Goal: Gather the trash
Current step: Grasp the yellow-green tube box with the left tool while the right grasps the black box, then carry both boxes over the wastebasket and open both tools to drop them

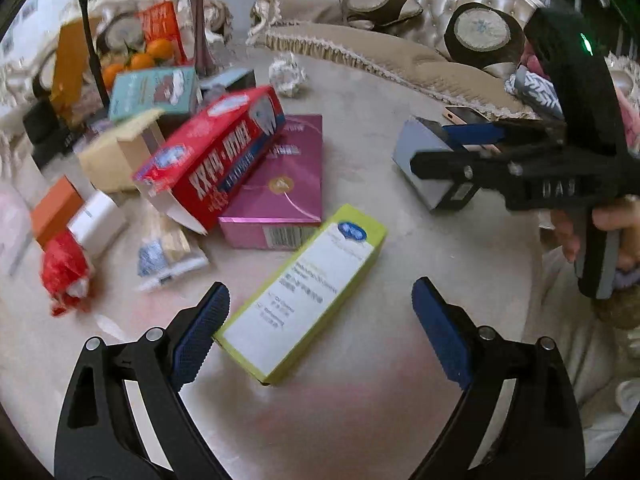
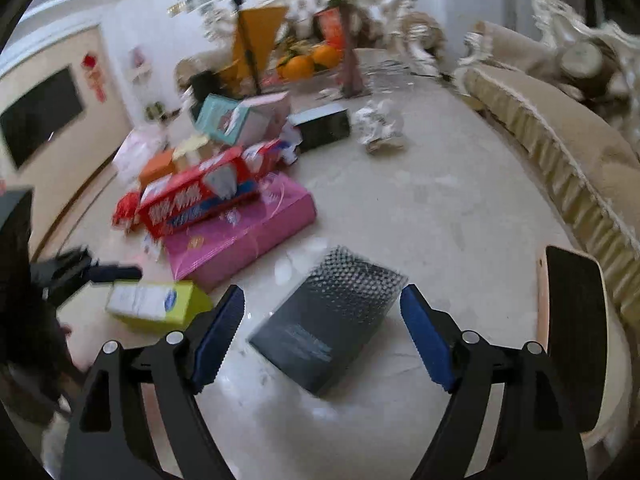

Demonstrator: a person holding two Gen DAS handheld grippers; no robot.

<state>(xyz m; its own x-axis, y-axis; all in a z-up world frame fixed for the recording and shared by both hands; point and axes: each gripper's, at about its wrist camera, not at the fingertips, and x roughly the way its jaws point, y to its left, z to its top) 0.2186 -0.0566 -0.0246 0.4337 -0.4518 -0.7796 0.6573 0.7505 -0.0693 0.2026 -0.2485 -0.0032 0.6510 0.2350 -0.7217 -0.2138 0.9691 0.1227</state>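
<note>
My left gripper is open, with a yellow-green carton lying on the table between its blue fingers. My right gripper is open around a dark grey box on the table; from the left wrist view the right gripper shows at that grey box. The yellow-green carton also shows at the left of the right wrist view. A red toothpaste box leans on a pink box. A crumpled paper ball lies farther back.
More boxes, a red wrapper and a snack bag crowd the table's left. A fruit bowl with oranges and a vase stand at the back. A phone lies at the right edge. A sofa borders the table.
</note>
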